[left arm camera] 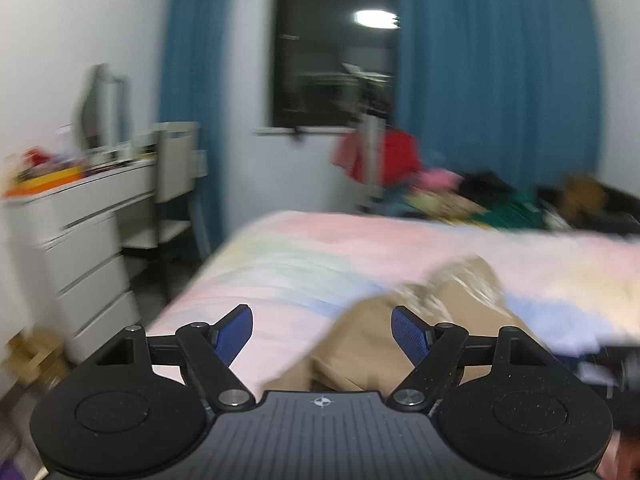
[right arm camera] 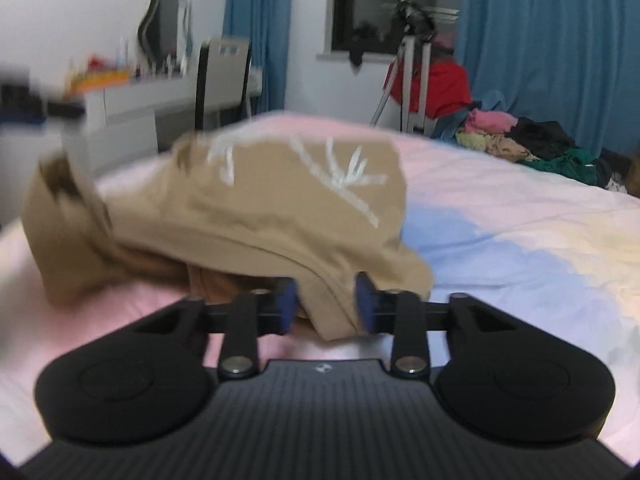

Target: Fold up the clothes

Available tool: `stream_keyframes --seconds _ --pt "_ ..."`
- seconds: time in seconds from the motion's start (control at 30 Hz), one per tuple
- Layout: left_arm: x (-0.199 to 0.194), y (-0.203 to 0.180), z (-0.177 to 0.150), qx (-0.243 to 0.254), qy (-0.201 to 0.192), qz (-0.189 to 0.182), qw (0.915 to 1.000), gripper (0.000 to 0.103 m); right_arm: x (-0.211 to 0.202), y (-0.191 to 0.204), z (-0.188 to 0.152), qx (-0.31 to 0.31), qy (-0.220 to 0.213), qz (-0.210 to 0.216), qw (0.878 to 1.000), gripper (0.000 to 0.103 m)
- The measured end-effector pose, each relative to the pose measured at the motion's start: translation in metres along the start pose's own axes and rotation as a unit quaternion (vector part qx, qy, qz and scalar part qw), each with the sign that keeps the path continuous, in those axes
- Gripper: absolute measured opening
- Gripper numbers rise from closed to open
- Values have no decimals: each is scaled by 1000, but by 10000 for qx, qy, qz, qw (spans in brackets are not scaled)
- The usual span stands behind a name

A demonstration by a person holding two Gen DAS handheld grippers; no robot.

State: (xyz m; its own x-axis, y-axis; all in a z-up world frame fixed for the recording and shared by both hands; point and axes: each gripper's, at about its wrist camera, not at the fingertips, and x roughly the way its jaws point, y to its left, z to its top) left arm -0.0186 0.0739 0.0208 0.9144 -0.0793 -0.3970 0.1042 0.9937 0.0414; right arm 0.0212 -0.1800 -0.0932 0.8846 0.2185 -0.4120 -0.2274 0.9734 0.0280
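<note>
I've got the tan shirt (right arm camera: pixel 248 208) bunched on the bed (right arm camera: pixel 520 240), white print facing up, lying in a loose doubled-over heap near the front edge of the pastel cover. It's soft, light jersey by the look of it: it drapes, it sags, it'll slide over itself and won't keep a crease unless I lay it flat and press it. Nothing fragile here, but it'll stretch if I tug one corner alone.

My right gripper (right arm camera: pixel 326 304) is low at the near hem, blue pads either side of a fold of fabric with a gap left between them; the picture is smeared, so I'd say they're bracketing the cloth, not pinching it, though I wouldn't swear to it. My left gripper (left arm camera: pixel 322 334) hangs above the shirt's other side with its fingers spread wide and nothing between them.

Best holds, in my judgement, are the stitched hem or a shoulder seam, where the cloth is doubled and won't slip out of the pads.

Beyond the shirt, a pile of mixed clothes (right arm camera: pixel 532 144) sits at the far corner of the bed, a red garment (right arm camera: pixel 440 88) hangs on a stand, and a white dresser (left arm camera: pixel 80 232) stands by the blue curtains (left arm camera: pixel 496 80).
</note>
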Motion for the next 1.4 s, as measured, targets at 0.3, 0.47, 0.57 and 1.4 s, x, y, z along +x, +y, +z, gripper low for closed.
stream_keyframes --seconds 0.3,0.47,0.57,1.4 --pt "1 -84 -42 2263 -163 -471 9728 77 -36 -36 21 1242 -753 393 9886 11" --pt "26 -119 -68 3054 -171 -2 9521 67 -50 -59 27 1741 -1136 336 9776 10" --pt "46 -122 -79 3287 120 127 9443 55 -46 -66 27 1866 -1035 224 9767 10" --pt "15 -124 -74 3255 -756 307 9420 12 -15 -47 8 1844 -131 65 9827 84"
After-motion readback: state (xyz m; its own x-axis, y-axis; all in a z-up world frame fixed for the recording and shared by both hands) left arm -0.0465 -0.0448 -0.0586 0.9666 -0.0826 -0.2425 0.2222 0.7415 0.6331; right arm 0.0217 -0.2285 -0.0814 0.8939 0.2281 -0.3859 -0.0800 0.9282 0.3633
